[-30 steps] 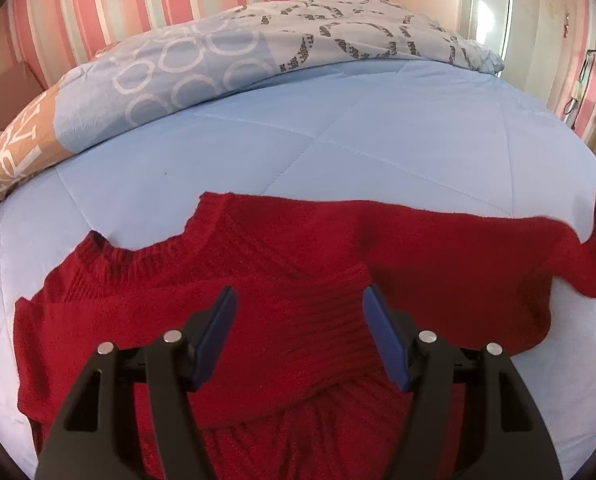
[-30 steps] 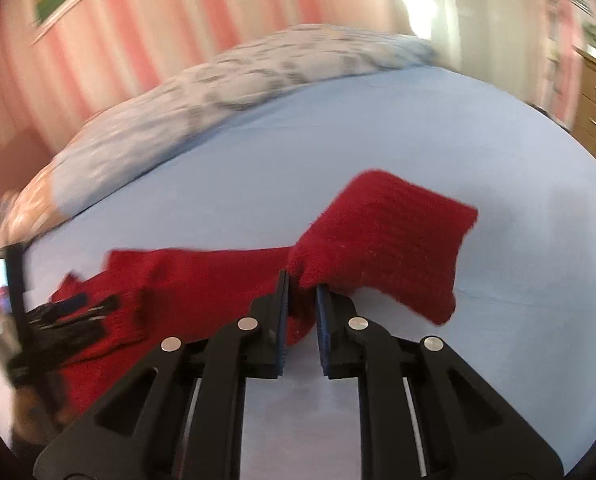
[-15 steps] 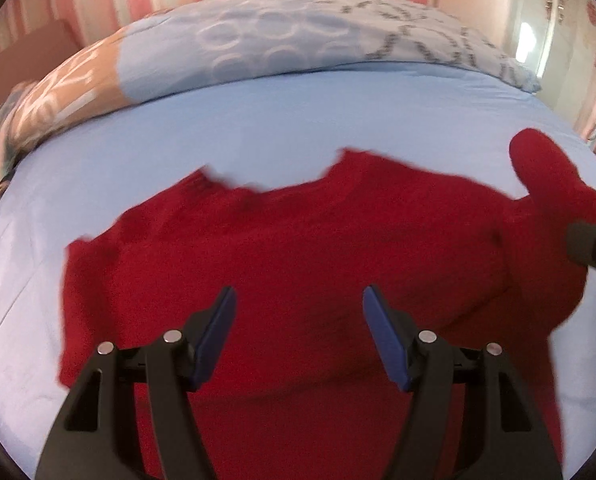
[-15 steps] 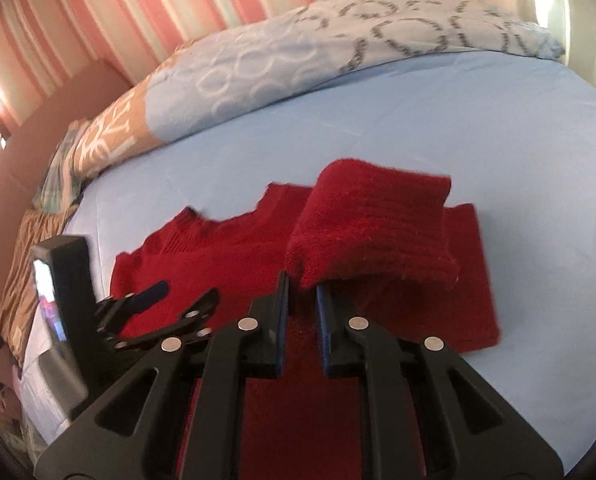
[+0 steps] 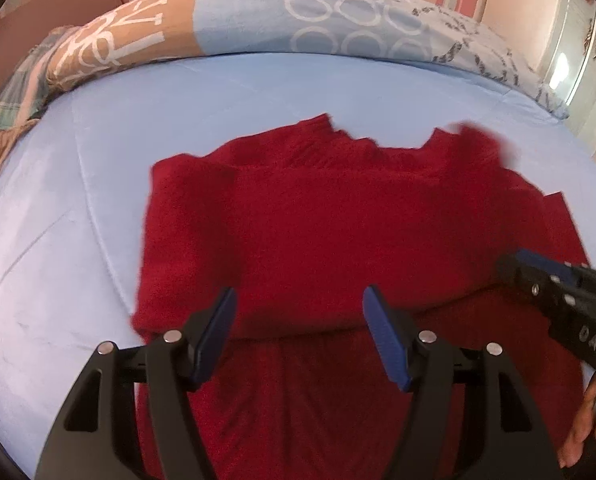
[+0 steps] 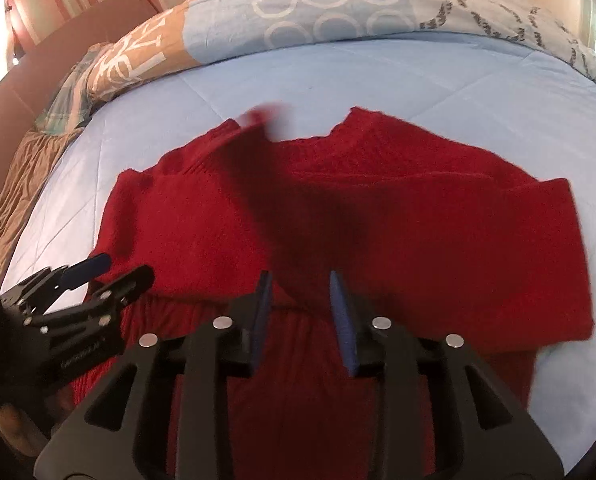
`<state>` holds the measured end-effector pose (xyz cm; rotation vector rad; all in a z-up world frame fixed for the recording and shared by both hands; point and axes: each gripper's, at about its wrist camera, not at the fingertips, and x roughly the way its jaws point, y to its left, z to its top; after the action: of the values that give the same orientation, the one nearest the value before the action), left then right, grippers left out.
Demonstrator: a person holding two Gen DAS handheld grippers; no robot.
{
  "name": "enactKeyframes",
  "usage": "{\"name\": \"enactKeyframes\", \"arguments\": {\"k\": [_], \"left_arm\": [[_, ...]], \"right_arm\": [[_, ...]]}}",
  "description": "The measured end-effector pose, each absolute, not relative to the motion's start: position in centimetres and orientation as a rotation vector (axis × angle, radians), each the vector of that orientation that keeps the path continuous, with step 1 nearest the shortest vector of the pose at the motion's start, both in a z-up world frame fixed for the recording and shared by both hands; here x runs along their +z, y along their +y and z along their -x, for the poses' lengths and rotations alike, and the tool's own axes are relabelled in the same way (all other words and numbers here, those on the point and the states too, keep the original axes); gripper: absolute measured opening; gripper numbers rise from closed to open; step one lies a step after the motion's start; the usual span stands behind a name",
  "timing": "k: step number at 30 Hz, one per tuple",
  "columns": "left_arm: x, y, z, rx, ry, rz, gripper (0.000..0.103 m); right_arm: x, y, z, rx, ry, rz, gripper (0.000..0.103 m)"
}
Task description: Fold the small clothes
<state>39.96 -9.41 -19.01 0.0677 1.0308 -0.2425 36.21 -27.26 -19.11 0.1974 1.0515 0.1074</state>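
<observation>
A red knitted sweater (image 5: pixel 338 232) lies on the light blue bed cover (image 5: pixel 78 200), collar towards the pillows, both sleeves folded across the chest. My left gripper (image 5: pixel 298 320) is open and empty above the sweater's lower chest. My right gripper (image 6: pixel 300 304) is open and empty above the sweater (image 6: pixel 378 220), with a blurred red sleeve end (image 6: pixel 266 114) near the collar. The right gripper also shows at the right of the left wrist view (image 5: pixel 538 276), and the left gripper at the left of the right wrist view (image 6: pixel 94 276).
Patterned pillows (image 5: pixel 258 16) lie along the far edge of the bed below a pink striped wall. A brown headboard (image 6: pixel 58 68) and a brown cover (image 6: pixel 22 184) are at the left. A cupboard (image 5: pixel 578 60) stands at the far right.
My right gripper carried the right sleeve over the chest, then opened and let it go. My left gripper stayed open and swung to face the sweater squarely.
</observation>
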Motion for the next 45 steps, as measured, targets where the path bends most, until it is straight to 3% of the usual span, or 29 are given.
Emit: {"name": "enactKeyframes", "arguments": {"k": [7, 12, 16, 18, 33, 35, 37, 39, 41, 42, 45], "left_arm": [[-19.6, -13.6, -41.4, -0.315, 1.045, -0.036, 0.067], [-20.4, -11.4, -41.4, -0.297, 1.045, 0.075, 0.067], [-20.8, -10.2, -42.1, -0.390, 1.056, 0.231, 0.079], [-20.3, -10.9, -42.3, -0.445, 1.039, 0.256, 0.079], [-21.2, -14.5, -42.4, -0.475, 1.060, 0.072, 0.077], [-21.3, -14.8, -42.5, -0.452, 1.051, 0.035, 0.061], [-21.4, -14.9, -42.6, -0.434, 1.050, 0.017, 0.058], [-21.4, -15.1, -42.4, -0.418, 1.041, -0.016, 0.048], [-21.2, -15.3, -42.2, -0.416, 1.025, -0.041, 0.023], [-21.1, -15.5, -42.1, -0.435, 1.026, -0.035, 0.018], [-20.8, -16.8, -41.5, -0.423, 0.996, -0.119, 0.014]], "right_arm": [[-18.3, -31.9, -34.1, 0.031, 1.033, -0.248, 0.035], [-18.6, -34.0, -32.9, 0.021, 1.014, -0.300, 0.035], [-19.4, -34.6, -32.3, 0.003, 1.014, -0.323, 0.035], [-19.7, -34.9, -31.9, 0.003, 1.018, -0.333, 0.035], [-20.2, -36.7, -31.2, -0.051, 1.008, -0.348, 0.044], [-20.2, -36.9, -31.0, -0.056, 1.011, -0.351, 0.046], [-20.3, -37.2, -31.0, -0.057, 1.012, -0.356, 0.046], [-20.4, -37.2, -31.0, -0.058, 1.013, -0.358, 0.046], [-20.3, -37.2, -30.9, -0.059, 1.011, -0.359, 0.046], [-20.3, -37.1, -30.9, -0.059, 1.011, -0.360, 0.046], [-20.3, -36.9, -31.0, -0.061, 1.015, -0.354, 0.047]]}}
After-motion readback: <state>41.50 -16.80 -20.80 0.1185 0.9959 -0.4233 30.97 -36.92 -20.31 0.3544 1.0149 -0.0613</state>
